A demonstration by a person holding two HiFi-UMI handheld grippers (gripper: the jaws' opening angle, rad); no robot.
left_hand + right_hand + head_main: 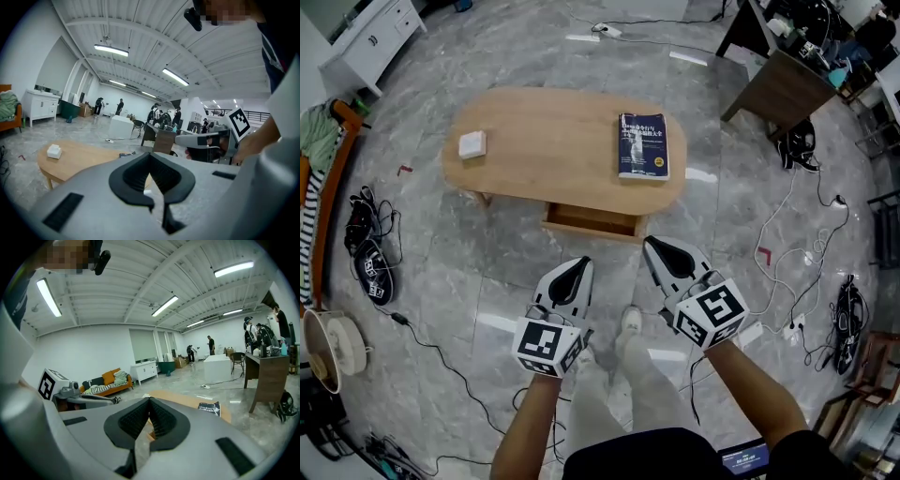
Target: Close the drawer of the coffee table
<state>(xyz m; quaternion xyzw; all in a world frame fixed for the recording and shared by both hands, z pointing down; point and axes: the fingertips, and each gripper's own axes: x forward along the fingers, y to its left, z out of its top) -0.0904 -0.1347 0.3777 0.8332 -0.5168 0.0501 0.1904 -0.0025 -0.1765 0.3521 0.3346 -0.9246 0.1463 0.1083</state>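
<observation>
Both closed hand-held grippers (579, 263) (651, 243) point toward drawer (592, 222).

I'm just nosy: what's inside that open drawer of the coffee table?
The drawer shows only a bare wooden bottom in its pulled-out part. Its rear sits under the tabletop, so that part is hidden.

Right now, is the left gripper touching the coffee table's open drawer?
Apart. The head view shows a strip of grey floor between the left gripper and the front of the drawer.
</observation>
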